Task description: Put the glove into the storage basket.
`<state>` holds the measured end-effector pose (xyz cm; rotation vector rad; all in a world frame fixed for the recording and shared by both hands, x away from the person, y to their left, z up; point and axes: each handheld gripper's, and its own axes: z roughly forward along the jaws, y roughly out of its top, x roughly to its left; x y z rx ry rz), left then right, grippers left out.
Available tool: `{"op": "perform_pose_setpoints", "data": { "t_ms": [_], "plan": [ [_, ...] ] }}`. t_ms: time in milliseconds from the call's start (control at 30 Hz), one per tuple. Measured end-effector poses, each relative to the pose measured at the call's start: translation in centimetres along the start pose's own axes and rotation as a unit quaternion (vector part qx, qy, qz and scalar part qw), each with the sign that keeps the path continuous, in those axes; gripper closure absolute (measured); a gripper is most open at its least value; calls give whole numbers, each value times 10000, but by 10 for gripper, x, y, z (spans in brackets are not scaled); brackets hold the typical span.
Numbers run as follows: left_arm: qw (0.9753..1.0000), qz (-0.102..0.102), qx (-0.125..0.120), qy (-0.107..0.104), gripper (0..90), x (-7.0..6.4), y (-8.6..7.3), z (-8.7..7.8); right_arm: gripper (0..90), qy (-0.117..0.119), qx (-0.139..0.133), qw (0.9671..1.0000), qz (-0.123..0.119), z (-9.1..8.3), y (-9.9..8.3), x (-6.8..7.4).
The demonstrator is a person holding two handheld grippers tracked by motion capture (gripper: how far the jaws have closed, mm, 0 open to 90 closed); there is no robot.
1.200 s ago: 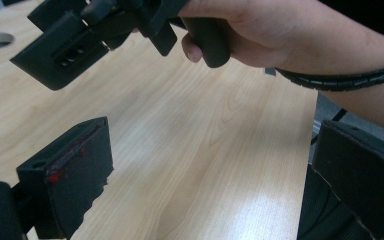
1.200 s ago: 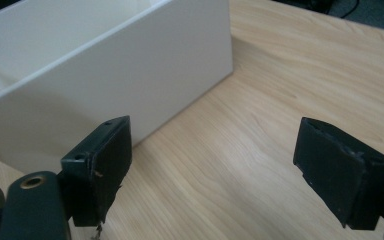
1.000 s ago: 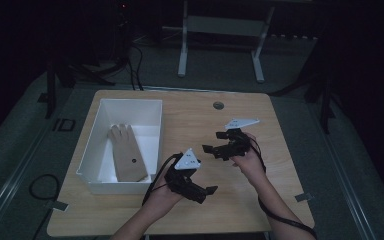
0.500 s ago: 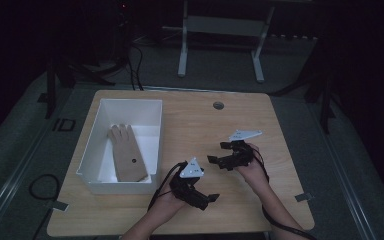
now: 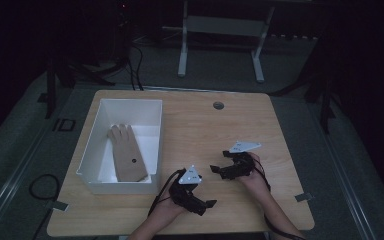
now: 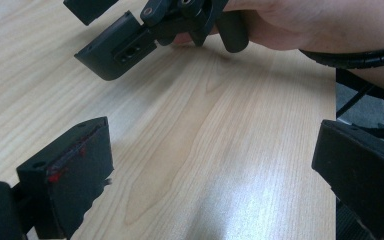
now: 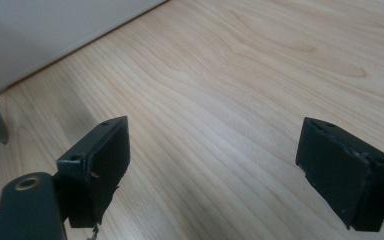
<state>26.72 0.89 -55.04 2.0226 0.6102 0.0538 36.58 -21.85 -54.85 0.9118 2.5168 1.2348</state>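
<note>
Round grommet hole (image 5: 218, 105) (far table (image 5: 280, 130) edge), metal frame (image 5: 220, 30) beyond.

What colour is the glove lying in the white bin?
Tan, with a small dark spot near the cuff; the glove lies flat in the white bin, best seen in the high view.

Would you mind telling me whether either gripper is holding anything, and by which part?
Nothing is held: the left gripper and right gripper are both open over bare table.
</note>
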Motion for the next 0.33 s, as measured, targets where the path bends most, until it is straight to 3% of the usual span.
{"op": "perform_pose_setpoints", "data": {
  "t_ms": [333],
  "plan": [
    [10000, 1, 27, 56, 33, 4, -2, 1, 140, -13, 31, 10000, -4, 1, -2, -1]
  ]
}}
